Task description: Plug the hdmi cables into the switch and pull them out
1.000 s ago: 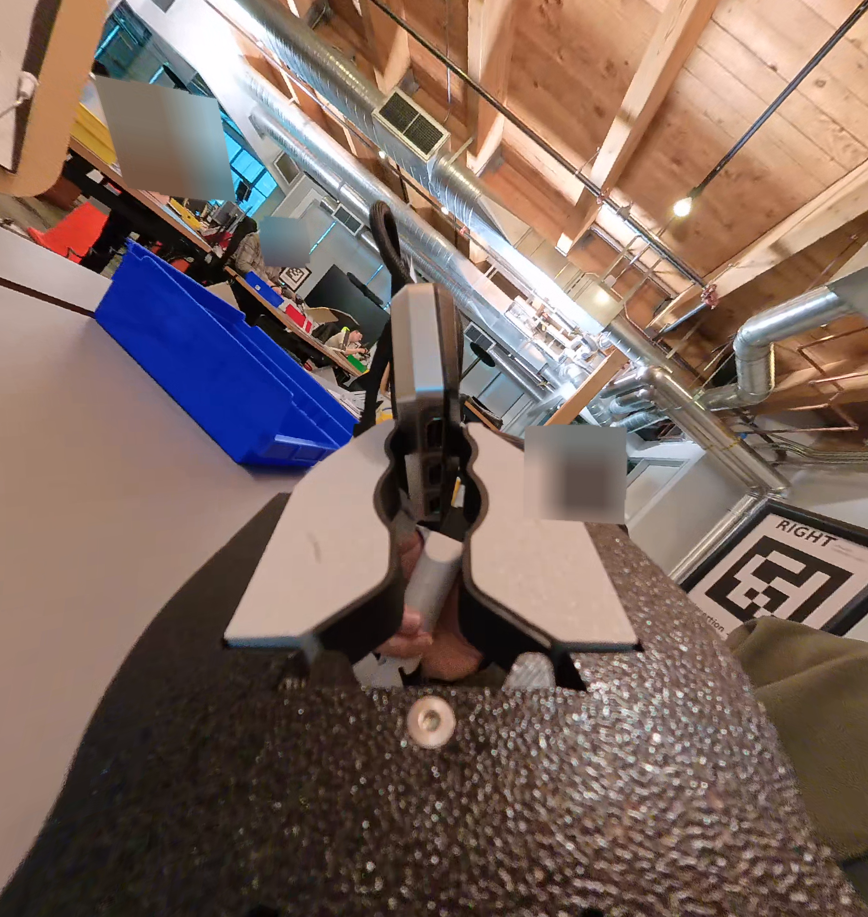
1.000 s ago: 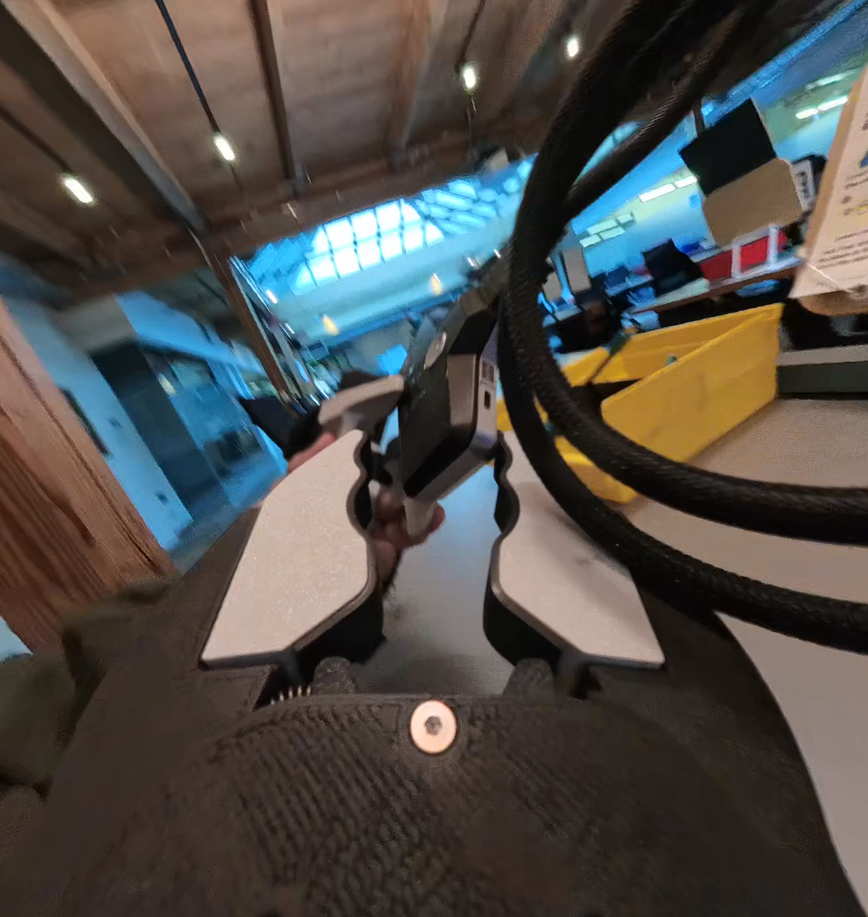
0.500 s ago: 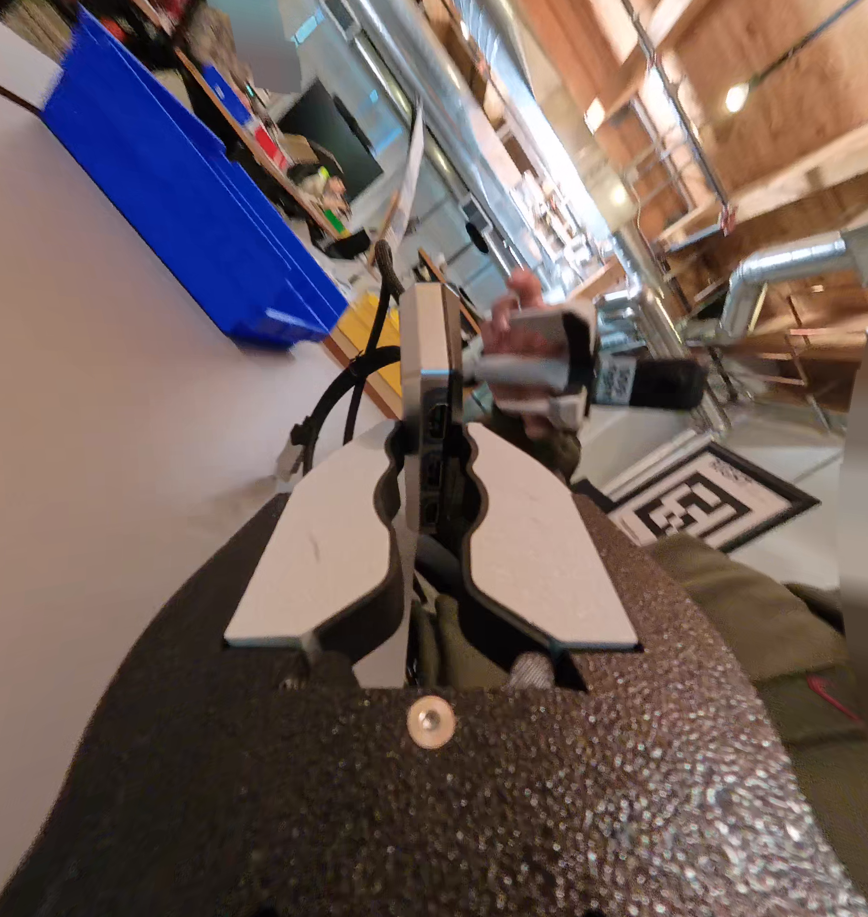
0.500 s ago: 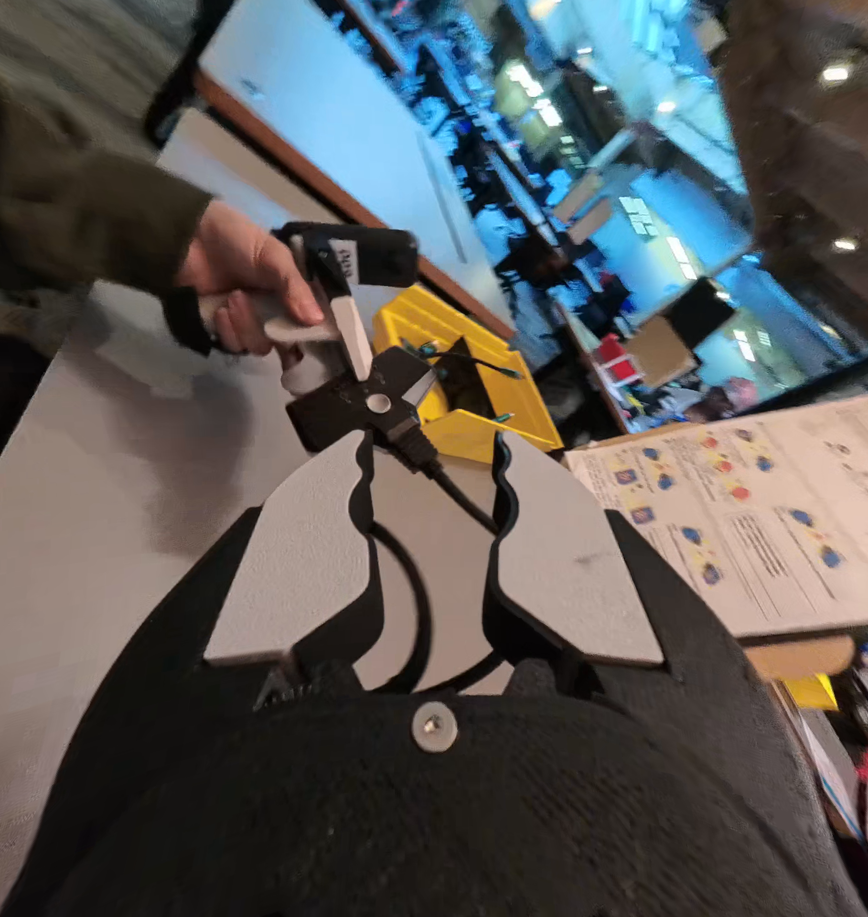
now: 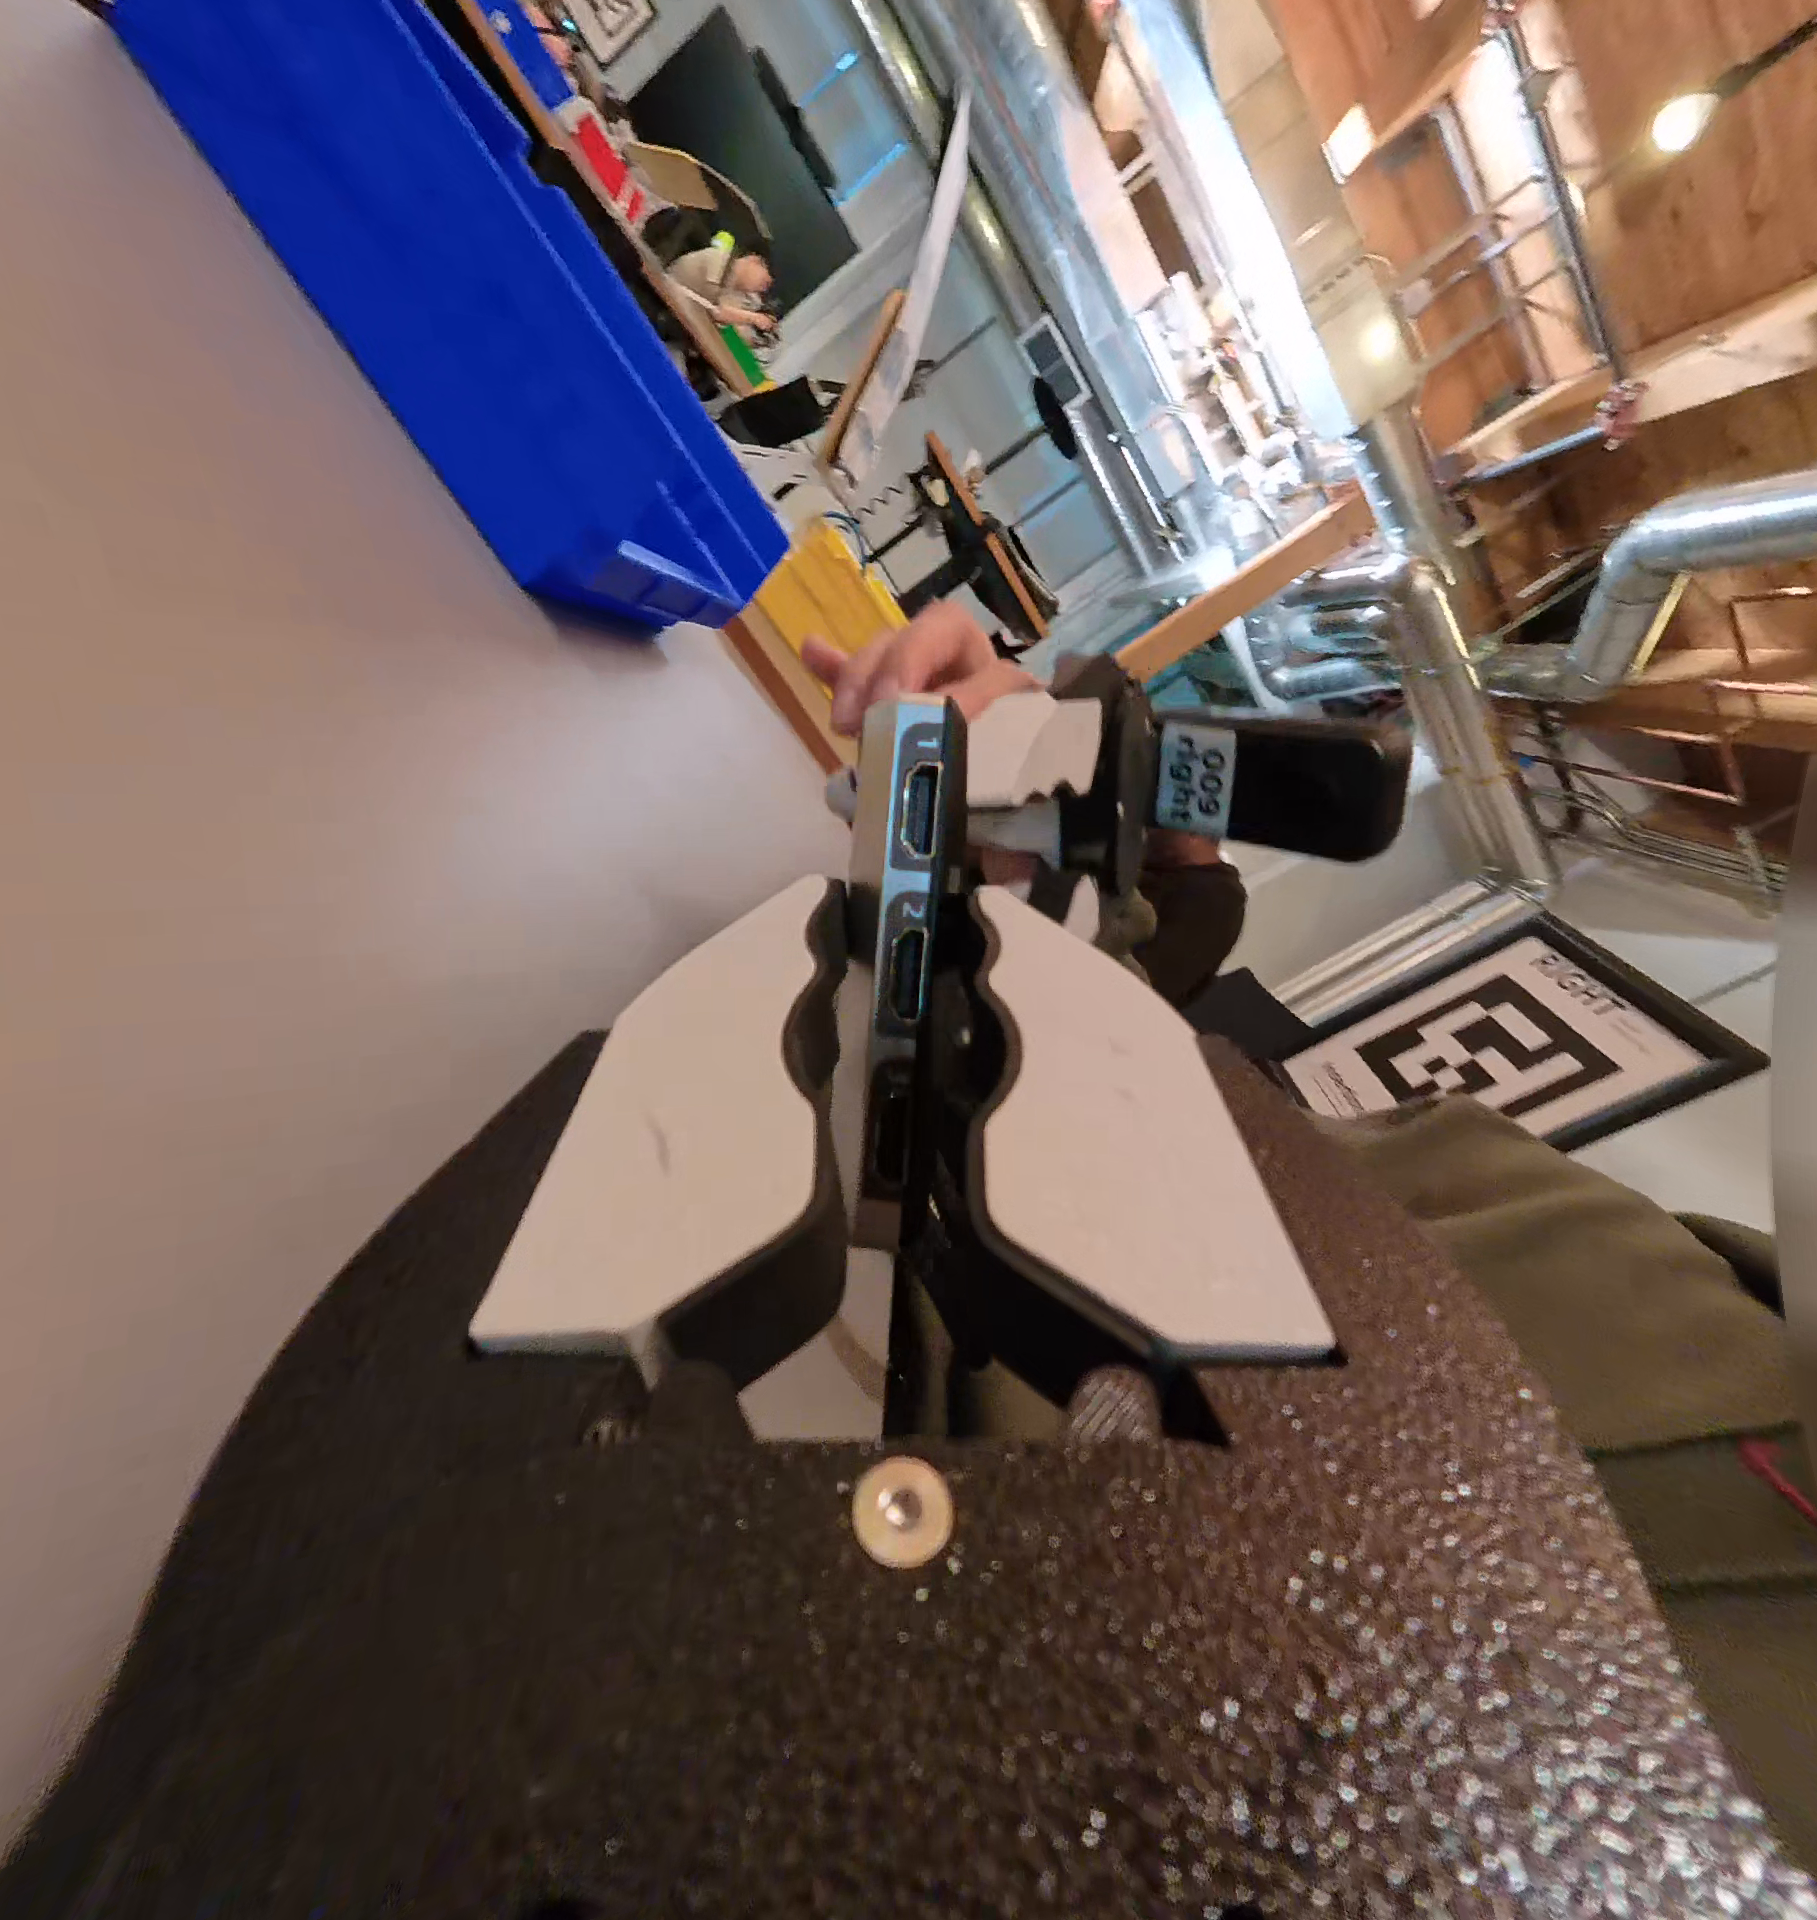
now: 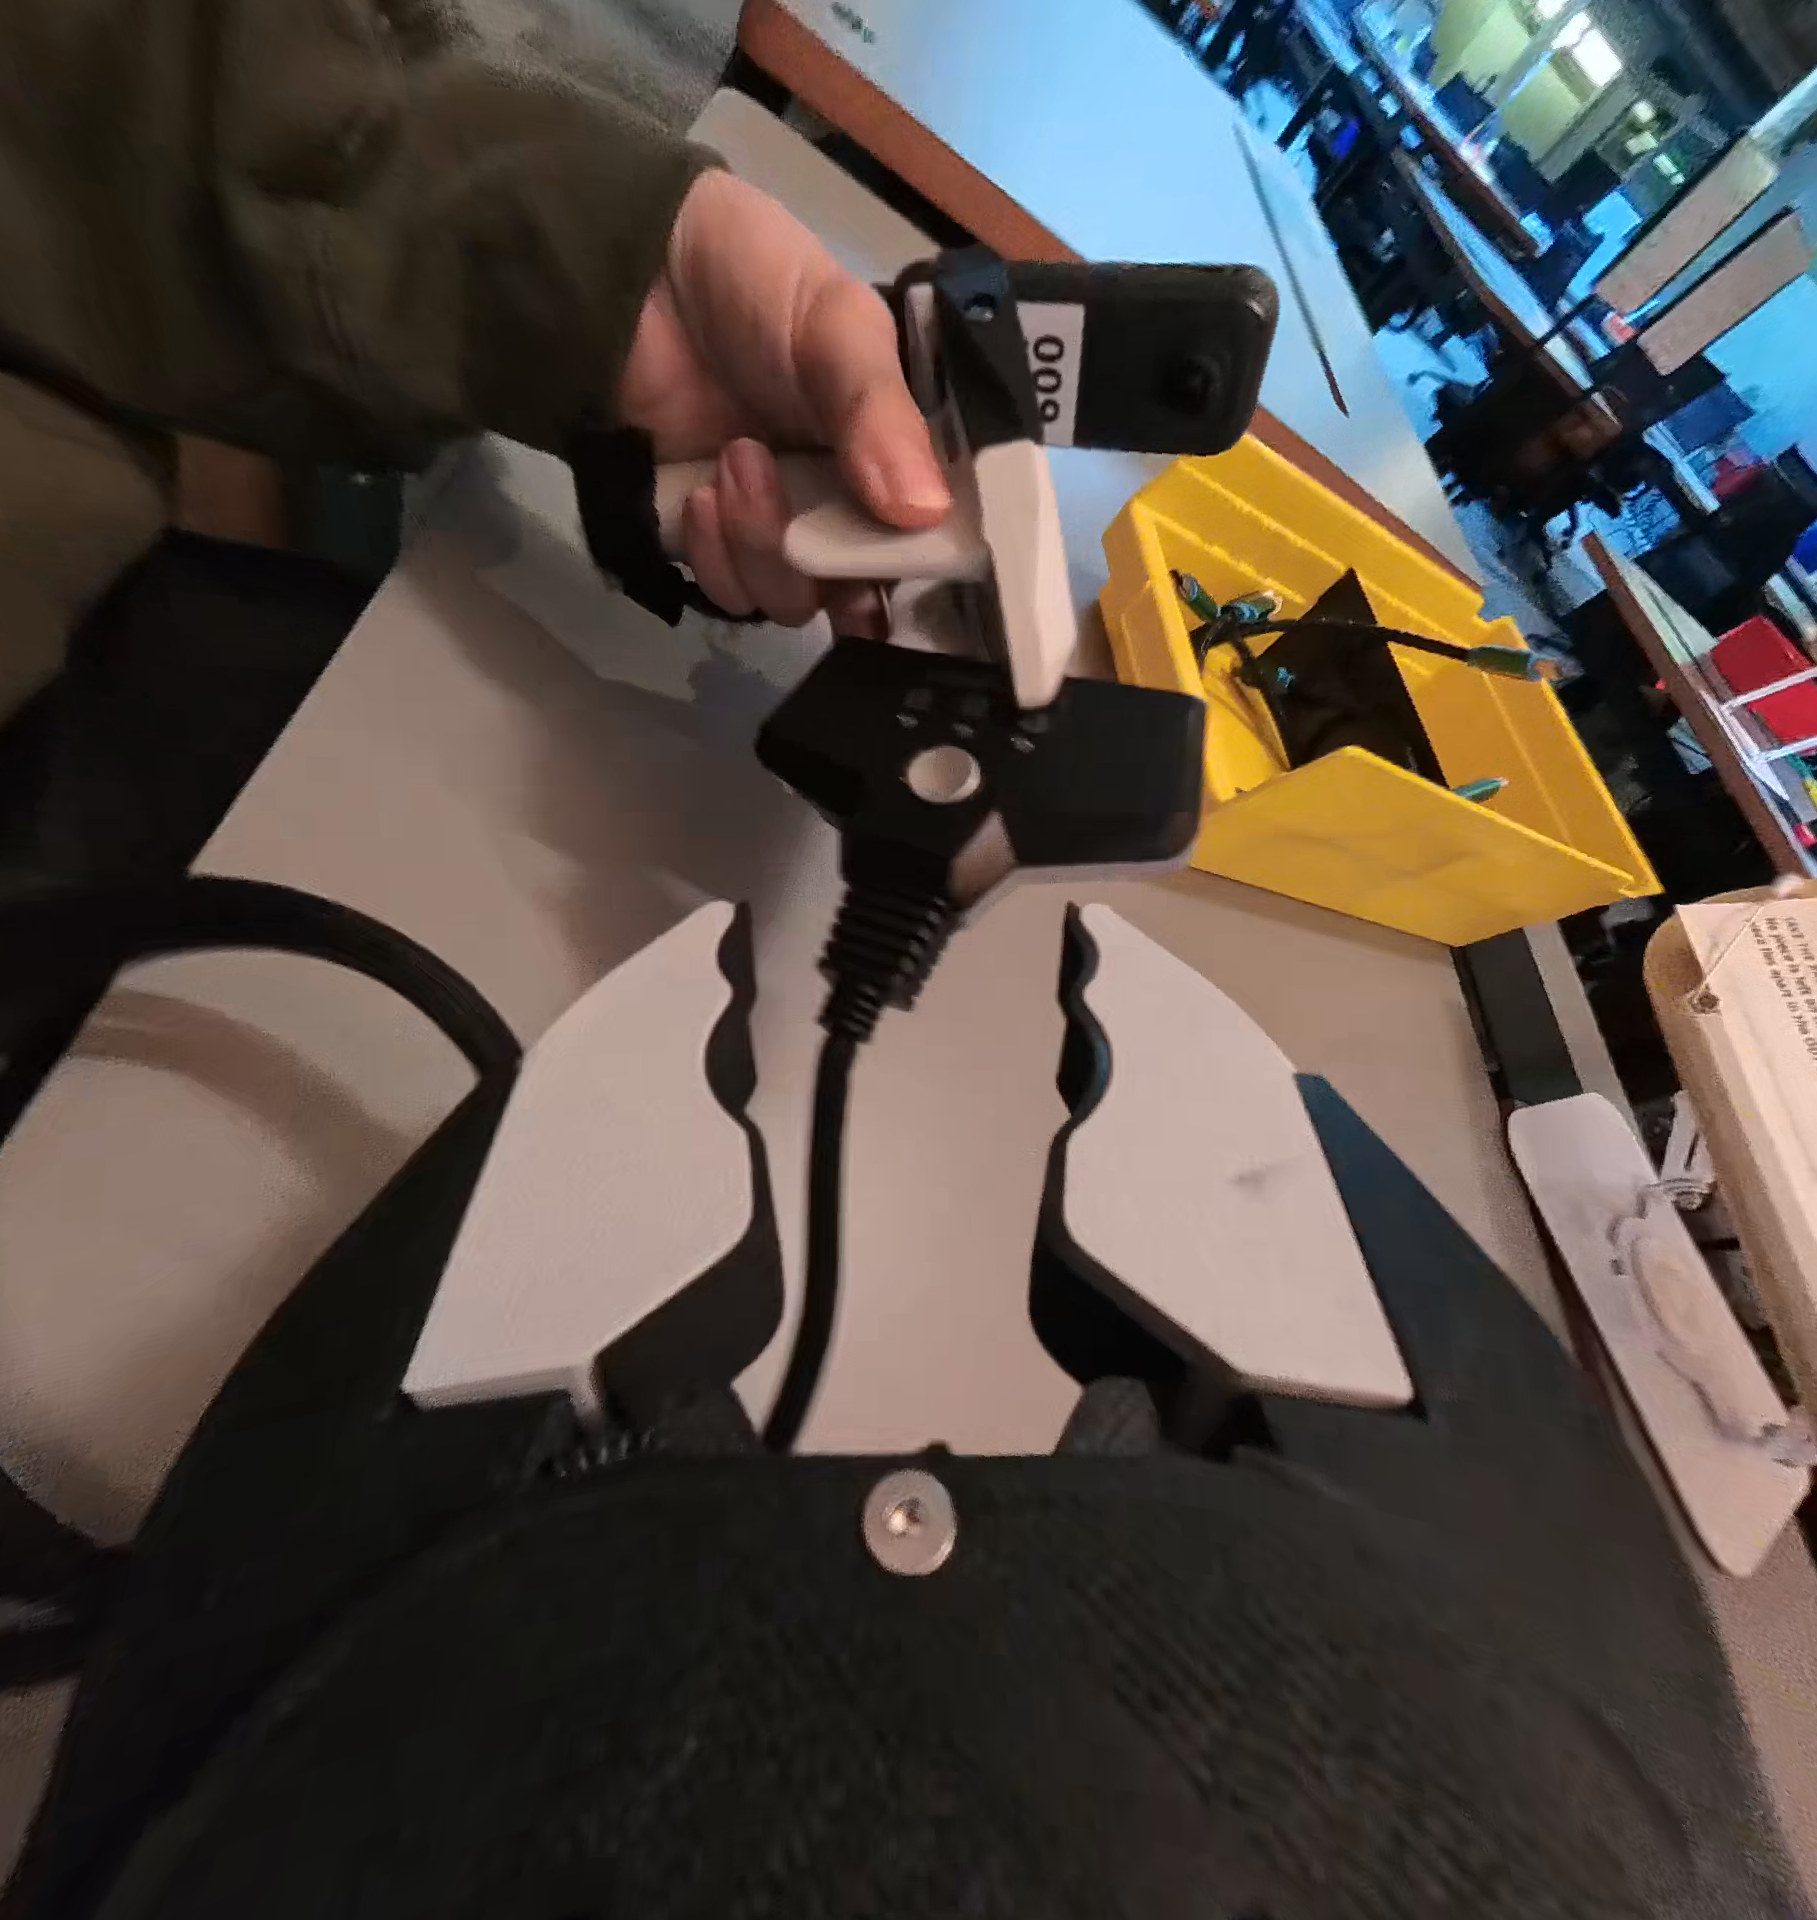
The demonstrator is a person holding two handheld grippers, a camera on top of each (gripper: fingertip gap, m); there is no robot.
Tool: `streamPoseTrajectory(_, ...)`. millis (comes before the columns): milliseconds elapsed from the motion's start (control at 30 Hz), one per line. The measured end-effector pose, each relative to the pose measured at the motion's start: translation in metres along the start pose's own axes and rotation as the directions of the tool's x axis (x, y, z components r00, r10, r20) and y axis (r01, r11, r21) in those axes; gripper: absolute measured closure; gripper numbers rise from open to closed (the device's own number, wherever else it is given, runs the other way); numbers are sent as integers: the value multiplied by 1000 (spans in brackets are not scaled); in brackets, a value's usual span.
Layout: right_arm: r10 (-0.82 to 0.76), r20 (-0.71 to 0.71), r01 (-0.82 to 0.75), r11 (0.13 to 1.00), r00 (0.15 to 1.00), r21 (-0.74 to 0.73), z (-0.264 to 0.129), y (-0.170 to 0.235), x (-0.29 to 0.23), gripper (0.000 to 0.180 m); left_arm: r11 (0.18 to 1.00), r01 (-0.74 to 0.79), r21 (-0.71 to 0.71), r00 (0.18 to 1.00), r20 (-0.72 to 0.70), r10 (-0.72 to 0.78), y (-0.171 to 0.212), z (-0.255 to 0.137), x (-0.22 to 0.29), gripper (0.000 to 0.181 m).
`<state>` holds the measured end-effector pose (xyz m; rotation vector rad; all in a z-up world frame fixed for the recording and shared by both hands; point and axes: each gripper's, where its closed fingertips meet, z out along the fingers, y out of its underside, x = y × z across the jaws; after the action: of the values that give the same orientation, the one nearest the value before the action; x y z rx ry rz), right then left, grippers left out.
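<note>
Switch (image 5: 899,935): a slim grey box with a dark port face, being held edge-on above the counter (image 5: 260,831) by the left gripper (image 5: 899,987); the ports on the facing edge are showing empty.
Left jaws: narrow, clamping the flat sides of the switch at about its middle, so one port is standing clear above the fingertips.
Right gripper (image 6: 909,1029): jaws wide and holding nothing; a cable (image 6: 826,1195) is running through the gap between them without being pinched.
Cable connection: in the right wrist view the cable's ribbed strain relief (image 6: 883,961) is entering the far side of the switch (image 6: 987,800), so one lead is judged to be seated there.
Second cable: a thicker black loop (image 6: 260,956) is lying on the counter (image 6: 416,727) to the left; its plug is not in view.
Handling, switch: judged light and rigid, with smooth faces that may be slipping under a sideways pull; the flat sides are the correct hold.
Handling, cable: judged stiff and springy along its length, limp enough to sag; it is best taken by the moulded plug body, not the cord.
Risk: pulling at an angle is likely to twist the switch in the left jaws.
Surroundings: a blue bin (image 5: 447,301) and a yellow bin (image 6: 1403,831) are sitting farther back.
</note>
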<state>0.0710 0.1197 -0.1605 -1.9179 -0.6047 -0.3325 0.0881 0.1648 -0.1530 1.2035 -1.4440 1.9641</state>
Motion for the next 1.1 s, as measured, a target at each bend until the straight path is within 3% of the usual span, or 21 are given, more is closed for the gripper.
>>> streamPoseTrajectory(33, 6, -17, -6, 1000, 1000, 16, 2, 0, -5, 119, 1000, 9, 14, 1000, 12, -9, -2, 0, -2, 160)
streamPoseTrajectory(100, -1, -118, 3, 1000, 993, 12, 7, 5, -1, 119, 999, 24, 32, 1000, 5, -24, -4, 1, -2, 161)
streamPoseTrajectory(267, -34, -224, 42, 999, 974, 27, 15, 11, 9, 148, 995, 70, 71, 997, -41, -67, -5, 5, 6, 161)
streamPoseTrajectory(500, 18, -293, 38, 982, 956, 183, 13, 2, 24, 150, 977, 121, 178, 992, -64, -111, -20, 2, 9, 161)
streamPoseTrajectory(700, 85, -229, -28, 970, 970, 240, 13, 8, 25, 157, 966, 164, 201, 986, -70, -153, -18, 2, 2, 161)
streamPoseTrajectory(967, 213, -37, -190, 925, 976, 328, 5, 18, 20, 157, 989, 43, 142, 999, -22, -40, -8, 13, -2, 158)
streamPoseTrajectory(1100, 307, -7, -274, 859, 952, 431, -7, 21, 30, 157, 970, -209, 128, 975, 107, 196, -23, 6, 7, 160)
